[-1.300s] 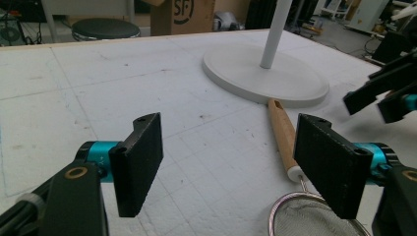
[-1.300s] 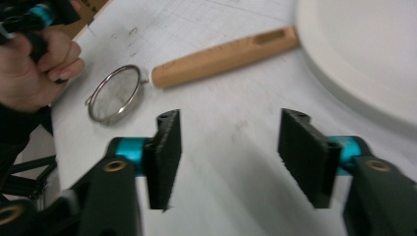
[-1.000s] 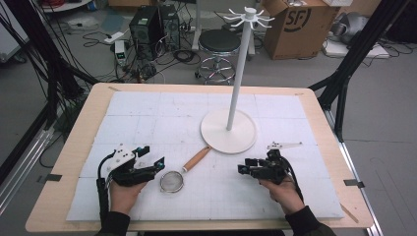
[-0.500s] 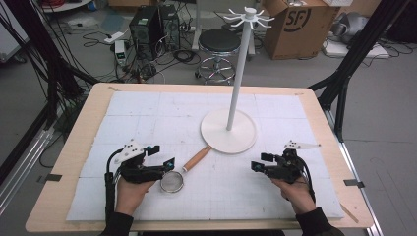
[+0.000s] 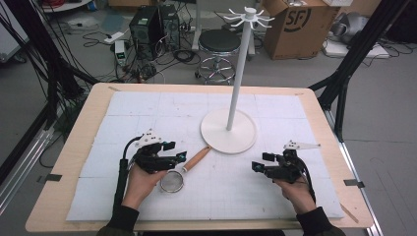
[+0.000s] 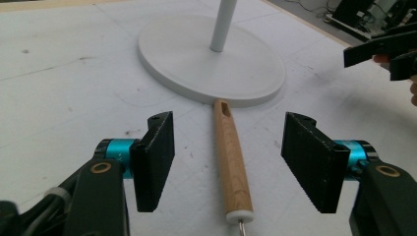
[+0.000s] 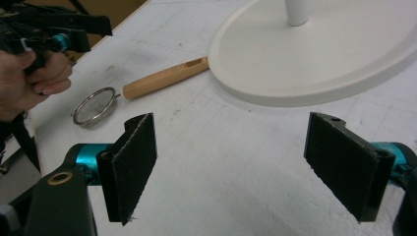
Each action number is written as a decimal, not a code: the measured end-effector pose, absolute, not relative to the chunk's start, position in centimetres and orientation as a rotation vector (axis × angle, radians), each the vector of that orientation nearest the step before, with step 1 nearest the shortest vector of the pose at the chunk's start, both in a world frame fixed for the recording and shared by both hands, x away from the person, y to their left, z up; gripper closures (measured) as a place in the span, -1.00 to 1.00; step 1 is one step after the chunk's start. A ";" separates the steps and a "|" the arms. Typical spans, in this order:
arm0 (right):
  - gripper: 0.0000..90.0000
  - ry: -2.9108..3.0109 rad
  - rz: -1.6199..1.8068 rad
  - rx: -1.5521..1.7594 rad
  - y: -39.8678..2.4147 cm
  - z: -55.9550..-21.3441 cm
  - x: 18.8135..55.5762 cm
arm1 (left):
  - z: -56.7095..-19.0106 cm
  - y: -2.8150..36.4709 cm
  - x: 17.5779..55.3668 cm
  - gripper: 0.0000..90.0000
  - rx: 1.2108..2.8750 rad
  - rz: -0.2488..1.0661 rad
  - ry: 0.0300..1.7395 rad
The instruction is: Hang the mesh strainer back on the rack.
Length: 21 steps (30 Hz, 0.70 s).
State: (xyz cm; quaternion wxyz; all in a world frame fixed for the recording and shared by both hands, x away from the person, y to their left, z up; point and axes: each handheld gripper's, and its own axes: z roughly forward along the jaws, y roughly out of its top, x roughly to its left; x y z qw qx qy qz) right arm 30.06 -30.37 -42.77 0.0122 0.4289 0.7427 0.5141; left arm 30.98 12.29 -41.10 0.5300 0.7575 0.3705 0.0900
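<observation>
**Strainer handle between the left jaws**

White matting [image 5: 147, 113] covers the table. Left gripper [image 6: 228, 162] has just been closing; its pads straddle the strainer's [image 5: 172, 182] wooden handle [image 6: 231, 157] without touching. Right gripper [image 7: 241, 167] hovers wide open, empty, near the rack's base [image 5: 228, 130].

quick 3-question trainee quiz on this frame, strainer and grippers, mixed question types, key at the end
1. True or false: the left gripper is clamped on the strainer's wooden handle.
2. What does the tip of the handle point at? A) cardboard box B) white stand base C) right gripper
3. Fill in: the strainer's mesh bowl lies nearest the ___ hand.

Key:
1. False. The handle lies on the table between the jaws, which have just been closing but do not touch it.
2. B
3. left
</observation>
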 end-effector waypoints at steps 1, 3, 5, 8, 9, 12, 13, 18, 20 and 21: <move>-0.57 2.312 1.604 1.342 -30.4 -42.7 30.1 | -41.1 12.0 31.2 -0.13 1.826 0.193 0.882; -0.56 2.296 1.607 1.340 -30.5 -42.7 30.0 | -41.2 11.2 31.6 -0.14 1.879 0.184 0.877; -0.56 2.300 1.614 1.349 -30.6 -42.6 30.0 | -41.3 10.5 31.9 -0.12 1.913 0.157 0.873; -0.56 2.300 1.617 1.339 -30.6 -42.7 30.1 | -41.5 9.7 32.5 -0.11 1.963 0.148 0.864; -0.56 2.301 1.616 1.339 -30.6 -42.7 30.1 | -41.6 9.5 32.8 -0.11 1.973 0.135 0.871; -0.56 2.304 1.620 1.338 -30.6 -42.7 30.1 | -42.0 9.2 33.4 -0.09 2.022 0.103 0.885; -0.56 2.306 1.621 1.339 -30.6 -42.7 30.1 | -42.1 9.0 33.5 -0.09 2.042 0.096 0.890; -0.56 2.294 1.628 1.342 -30.9 -42.6 30.2 | -42.6 7.6 33.9 -0.04 2.185 0.061 0.902; -0.56 2.290 1.630 1.346 -30.9 -42.6 30.1 | -42.9 7.4 34.1 -0.04 2.208 0.040 0.909; -0.56 2.289 1.628 1.346 -31.0 -42.6 30.1 | -43.1 7.3 34.2 -0.03 2.227 0.034 0.920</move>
